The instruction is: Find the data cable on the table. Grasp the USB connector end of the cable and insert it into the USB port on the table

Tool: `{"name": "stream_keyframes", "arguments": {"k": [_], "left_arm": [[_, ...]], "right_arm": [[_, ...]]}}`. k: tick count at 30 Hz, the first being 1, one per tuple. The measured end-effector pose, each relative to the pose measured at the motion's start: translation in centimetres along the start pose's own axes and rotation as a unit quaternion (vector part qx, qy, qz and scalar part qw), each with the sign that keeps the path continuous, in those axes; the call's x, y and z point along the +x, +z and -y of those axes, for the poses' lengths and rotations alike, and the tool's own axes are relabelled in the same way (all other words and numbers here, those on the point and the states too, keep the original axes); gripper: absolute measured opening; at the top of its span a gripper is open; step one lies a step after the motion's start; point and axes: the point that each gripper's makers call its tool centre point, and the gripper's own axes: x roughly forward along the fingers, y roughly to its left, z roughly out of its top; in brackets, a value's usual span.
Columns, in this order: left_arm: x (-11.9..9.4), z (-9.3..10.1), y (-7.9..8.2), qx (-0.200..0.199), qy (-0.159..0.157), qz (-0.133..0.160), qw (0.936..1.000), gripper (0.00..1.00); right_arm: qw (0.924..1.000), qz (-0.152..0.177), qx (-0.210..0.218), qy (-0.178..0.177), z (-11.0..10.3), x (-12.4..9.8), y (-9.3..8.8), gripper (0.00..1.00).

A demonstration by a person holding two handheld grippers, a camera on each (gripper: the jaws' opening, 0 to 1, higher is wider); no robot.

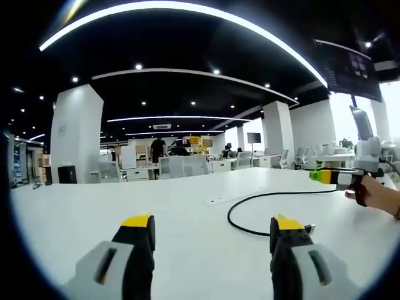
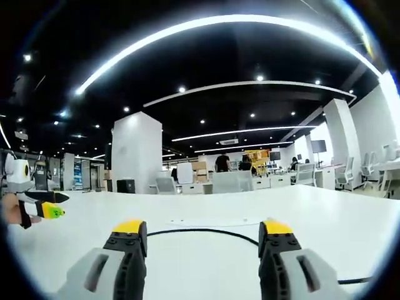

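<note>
A black data cable curves across the white table. One end of it, with a small metal tip, lies just beside the right jaw of my left gripper, which is open and holds nothing. The cable's other stretch runs toward my right gripper, held by a hand at the right. In the right gripper view the cable arcs just beyond my open, empty right gripper. My left gripper shows at the far left. A flat white strip lies on the table; its detail is too small to tell.
The table is wide and white, with bare surface around the cable. Beyond its far edge are office desks, chairs, white pillars and people standing far back. A dark screen hangs at the upper right.
</note>
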Motion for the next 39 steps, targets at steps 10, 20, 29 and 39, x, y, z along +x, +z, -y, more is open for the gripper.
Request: {"name": "stream_keyframes", "arguments": {"k": [10, 20, 29, 39], "left_arm": [[-0.2, -0.2, 0.3, -0.005, 0.003, 0.005, 1.0000, 0.75], [-0.3, -0.5, 0.4, -0.011, 0.006, 0.005, 0.9999, 0.75], [-0.5, -0.5, 0.8, -0.016, 0.004, 0.011, 0.9998, 0.75], [-0.7, -0.5, 1.0, -0.020, 0.004, 0.013, 0.9997, 0.75]], "right_arm": [[0.9986, -0.028, -0.029, 0.034, -1.9, 0.8, -1.3, 0.67], [0.9630, -0.156, -0.036, 0.217, -9.8, 2.0, -3.3, 0.42], [0.9157, -0.266, -0.077, 0.291, -13.5, 2.0, -6.4, 0.33], [0.8916, -0.316, -0.090, 0.312, -14.8, 1.9, -9.0, 0.30]]}}
